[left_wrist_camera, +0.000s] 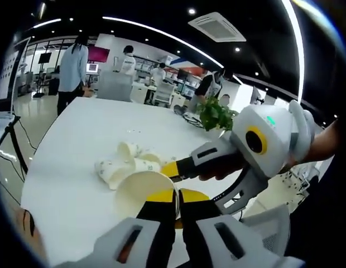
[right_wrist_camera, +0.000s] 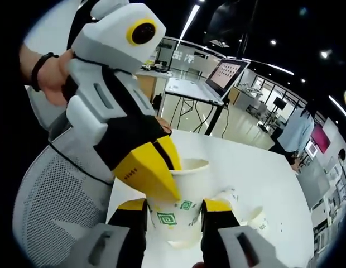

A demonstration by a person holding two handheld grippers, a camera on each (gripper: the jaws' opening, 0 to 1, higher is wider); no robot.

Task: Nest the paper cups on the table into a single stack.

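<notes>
Right at the near edge of the white table (left_wrist_camera: pixel 67 184), we've got the left gripper (left_wrist_camera: pixel 177 207) pinching the rim of a paper cup (left_wrist_camera: pixel 142 190), one yellow jaw inside the mouth and one outside. In the right gripper view, the right gripper (right_wrist_camera: pixel 174 215) has its jaws pressed against both sides of that same cup (right_wrist_camera: pixel 181 215), down around the green logo, so both tools are clamped on one cup, held just above the tabletop. Further out lie the loose cups (left_wrist_camera: pixel 125 164), tipped on their sides in a little cluster, with a potted plant (left_wrist_camera: pixel 216 114) beyond. Looks like we're mid-handoff or steadying the cup. Next up, one gripper probably has to let go and fetch a loose cup to slide in.
</notes>
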